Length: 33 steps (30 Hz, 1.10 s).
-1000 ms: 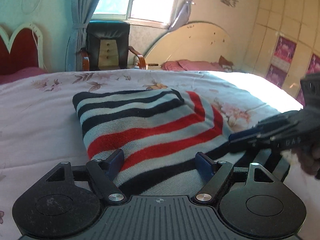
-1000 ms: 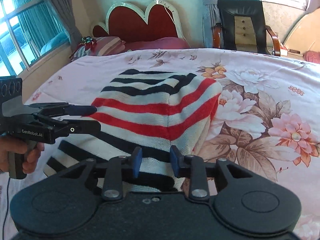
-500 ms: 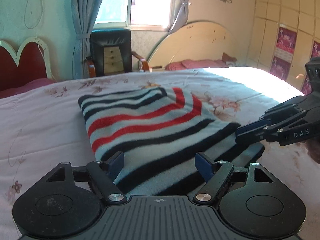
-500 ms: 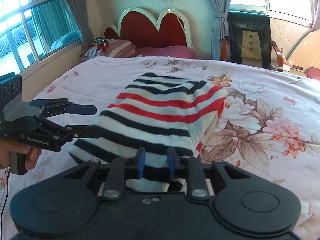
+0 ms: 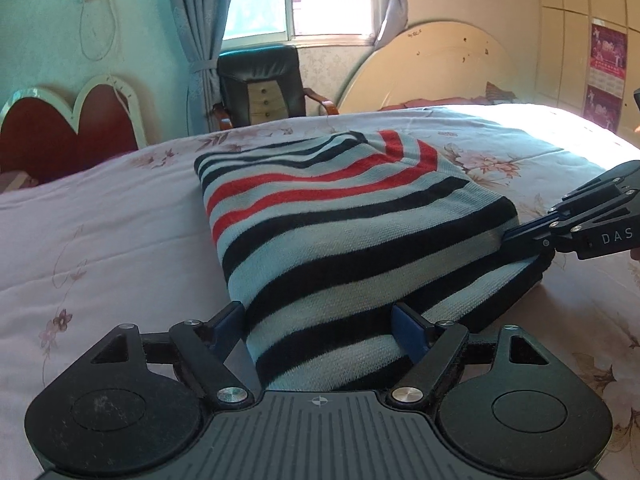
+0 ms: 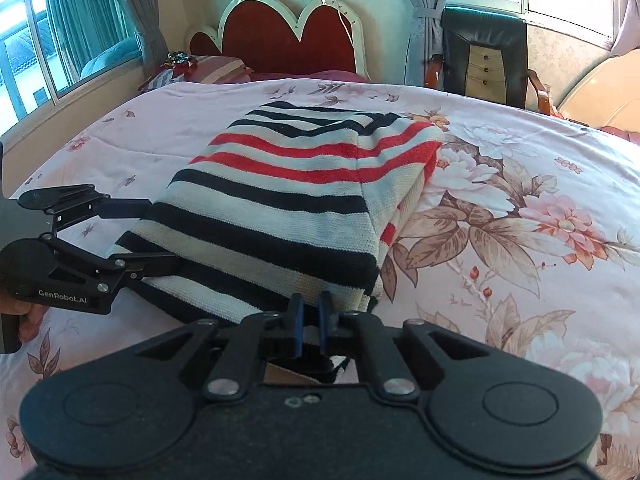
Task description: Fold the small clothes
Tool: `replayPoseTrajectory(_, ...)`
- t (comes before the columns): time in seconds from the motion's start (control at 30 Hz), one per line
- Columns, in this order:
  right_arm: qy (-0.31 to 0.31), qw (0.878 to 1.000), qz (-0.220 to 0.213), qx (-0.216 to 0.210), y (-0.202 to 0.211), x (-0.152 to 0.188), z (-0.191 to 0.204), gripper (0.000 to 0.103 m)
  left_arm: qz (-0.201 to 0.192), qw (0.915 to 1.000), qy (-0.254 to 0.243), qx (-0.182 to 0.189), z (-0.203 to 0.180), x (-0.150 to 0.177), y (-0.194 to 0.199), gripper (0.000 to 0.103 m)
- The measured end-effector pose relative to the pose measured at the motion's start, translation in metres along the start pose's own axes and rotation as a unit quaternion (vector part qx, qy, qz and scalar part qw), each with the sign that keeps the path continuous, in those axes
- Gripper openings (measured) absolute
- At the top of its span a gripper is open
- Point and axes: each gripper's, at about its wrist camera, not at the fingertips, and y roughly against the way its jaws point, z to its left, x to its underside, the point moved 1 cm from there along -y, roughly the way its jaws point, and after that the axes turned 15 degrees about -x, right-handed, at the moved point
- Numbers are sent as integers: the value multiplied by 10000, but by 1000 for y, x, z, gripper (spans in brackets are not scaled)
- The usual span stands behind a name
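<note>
A folded sweater (image 5: 344, 216) with black, red and pale stripes lies on the floral bed cover (image 5: 100, 248); it also shows in the right wrist view (image 6: 288, 200). My left gripper (image 5: 320, 320) is open, its jaws spread wide around the sweater's near corner. It shows from the side in the right wrist view (image 6: 160, 232), at the sweater's left edge. My right gripper (image 6: 310, 320) is shut on the sweater's near edge. In the left wrist view the right gripper (image 5: 520, 240) pinches the sweater's right corner.
A red heart-shaped headboard (image 6: 288, 40) stands at the head of the bed. A black chair (image 5: 260, 84) and a curved cream board (image 5: 440, 68) stand beyond the far side. Windows with curtains (image 5: 200, 40) lie behind. Bed cover surrounds the sweater on all sides.
The sweater's near black-striped part now lies folded over toward the red stripes, making a thicker stack. My right gripper closed on the near edge. My left gripper stayed open around the corner.
</note>
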Motion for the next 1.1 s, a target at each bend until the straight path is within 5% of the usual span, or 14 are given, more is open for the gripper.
replayPoseTrajectory(0.17, -145, 9997, -80, 177, 12, 6, 6, 12, 204, 9984, 508, -152, 8, 17, 24, 78)
replayPoseTrajectory(0.2, -204, 9993, -75, 298, 16, 9, 8, 28, 199, 9983, 505, -227, 7, 20, 32, 79)
replayPoseTrajectory(0.23, -278, 9985, -50, 466, 20, 14, 9, 59, 208, 9980, 531, -268, 6, 24, 41, 79)
replayPoseTrajectory(0.27, -407, 9962, -13, 773, 25, 21, 9, 70, 227, 9977, 584, -278, 5, 27, 51, 79)
replayPoseTrajectory(0.33, -599, 9941, -149, 888, 46, 38, 15, 69, 185, 9966, 712, -377, 2, 32, 74, 101)
replayPoseTrajectory(0.37, -677, 9942, -265, 797, 59, 46, 20, 69, 79, 9960, 772, -446, -2, 34, 88, 103)
replayPoseTrajectory(0.7, -1057, 9877, -551, 1011, 165, 113, 106, 80, -145, 9913, 1268, -329, -36, 56, 223, 103)
replayPoseTrajectory(1.1, -968, 9779, -1262, 1357, 255, 147, 220, 95, -515, 9870, 1442, -489, -33, 82, 366, 103)
